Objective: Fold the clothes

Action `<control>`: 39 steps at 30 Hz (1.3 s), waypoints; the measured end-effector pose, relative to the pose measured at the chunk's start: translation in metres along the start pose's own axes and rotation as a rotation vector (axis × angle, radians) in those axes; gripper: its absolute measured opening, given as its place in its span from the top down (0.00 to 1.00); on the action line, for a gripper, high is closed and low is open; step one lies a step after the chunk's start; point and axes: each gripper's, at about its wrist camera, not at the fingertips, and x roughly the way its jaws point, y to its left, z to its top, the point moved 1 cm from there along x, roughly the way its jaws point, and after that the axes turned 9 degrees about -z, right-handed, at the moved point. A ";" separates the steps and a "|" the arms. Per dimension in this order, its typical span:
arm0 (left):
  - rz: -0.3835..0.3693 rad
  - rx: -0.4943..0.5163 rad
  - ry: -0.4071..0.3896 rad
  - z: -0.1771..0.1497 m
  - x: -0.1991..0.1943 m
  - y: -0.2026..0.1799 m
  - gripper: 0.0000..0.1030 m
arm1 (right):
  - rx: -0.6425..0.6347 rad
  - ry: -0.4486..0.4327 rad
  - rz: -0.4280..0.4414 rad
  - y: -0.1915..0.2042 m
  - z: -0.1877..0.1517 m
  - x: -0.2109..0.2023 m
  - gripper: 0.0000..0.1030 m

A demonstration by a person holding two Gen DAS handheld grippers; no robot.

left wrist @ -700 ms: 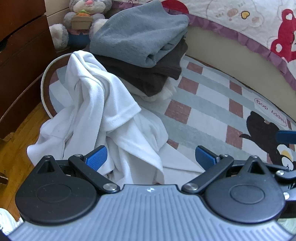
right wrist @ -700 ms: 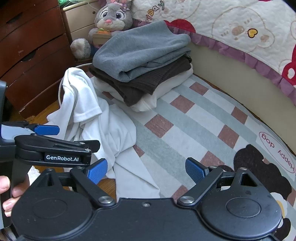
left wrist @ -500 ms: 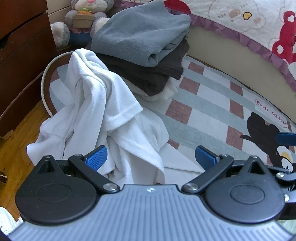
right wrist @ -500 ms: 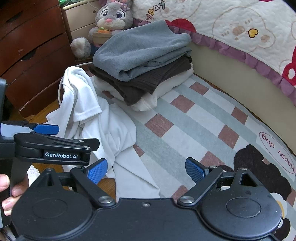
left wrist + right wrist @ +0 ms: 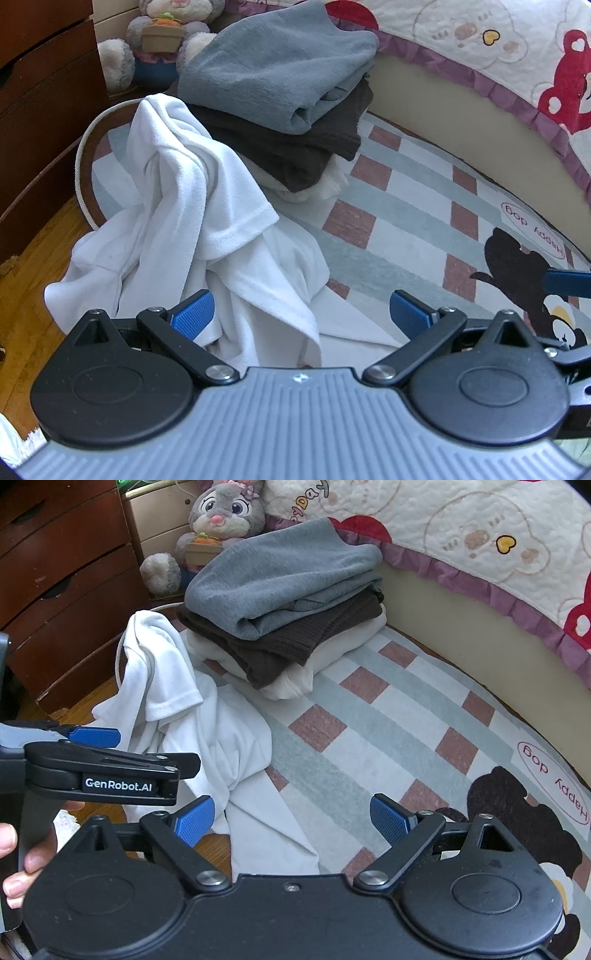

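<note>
**Both grippers wide open, white shirt still a heap at rug edge**

Left gripper (image 5: 301,314): jaws spread as wide as they go, nothing clamped. Crumpled white shirt (image 5: 207,236) bunched between and past the blue pads, left pad (image 5: 194,314) right up against the cloth, but no pinch on it.

Right gripper (image 5: 291,818): also fully open, empty. Only bare rug and a flat flap of the shirt between the pads. Left unit visible at 9 o'clock in right wrist view, w/ fingers of the person's left hand (image 5: 14,864) wrapped on the handle.

Shirt location: heaped at 10 o'clock in right wrist view, spilling over the corded edge of the checked rug (image 5: 388,716) onto the wood floor (image 5: 33,266). One hemmed sleeve edge draped on top, one flat flap trailing toward 6.

Folded stack (image 5: 284,609) (grey on top, dark brown, cream at bottom) at 12, just beside the shirt, prob touching.

Open room: big clear stretch of rug from 1 to 4 o'clock. Bounded by bed side w/ quilt (image 5: 480,535) at 2, dresser (image 5: 55,572) at 10, plush bunny (image 5: 221,513) at 12.
</note>
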 end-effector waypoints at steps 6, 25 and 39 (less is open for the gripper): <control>0.004 -0.002 0.010 0.000 0.002 0.001 0.00 | -0.001 0.003 -0.001 0.001 -0.001 0.001 0.09; 0.000 0.000 0.021 -0.002 0.004 0.001 0.00 | -0.004 0.009 -0.003 0.002 -0.001 0.002 0.09; 0.000 -0.001 0.033 -0.003 0.006 0.004 0.00 | -0.010 0.020 -0.002 0.003 0.000 0.005 0.09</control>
